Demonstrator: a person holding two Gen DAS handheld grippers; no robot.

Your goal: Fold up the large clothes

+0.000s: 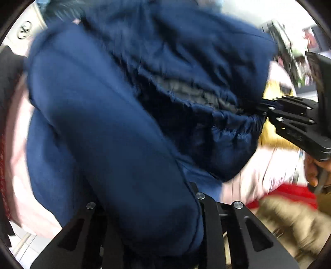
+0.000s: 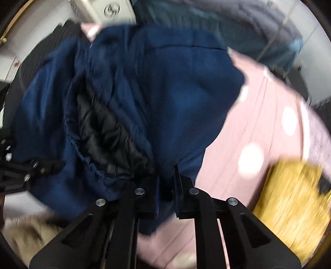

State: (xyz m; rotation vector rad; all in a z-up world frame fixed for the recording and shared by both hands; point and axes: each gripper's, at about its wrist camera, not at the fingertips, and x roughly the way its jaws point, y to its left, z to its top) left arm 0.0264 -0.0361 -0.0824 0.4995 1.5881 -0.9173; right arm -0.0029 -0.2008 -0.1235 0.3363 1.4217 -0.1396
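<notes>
A large navy blue padded jacket (image 1: pixel 115 115) with a black quilted lining (image 2: pixel 107 134) fills both views, lifted over a pink bed sheet. My left gripper (image 1: pixel 153 209) is shut on a thick fold of the jacket at its near edge. My right gripper (image 2: pixel 165 186) is shut on the jacket's elastic hem beside the lining. In the left wrist view the right gripper (image 1: pixel 266 111) shows at the right, pinching that gathered hem. In the right wrist view the left gripper (image 2: pixel 31 167) shows at the left edge against the fabric. Both views are motion-blurred.
The pink sheet with white dots (image 2: pixel 258 128) lies under the jacket. A yellow garment (image 2: pixel 293 202) lies at the right, a tan furry garment (image 1: pixel 289 223) and a red one (image 1: pixel 289 194) near the front. Dark clothes (image 2: pixel 206 18) lie behind.
</notes>
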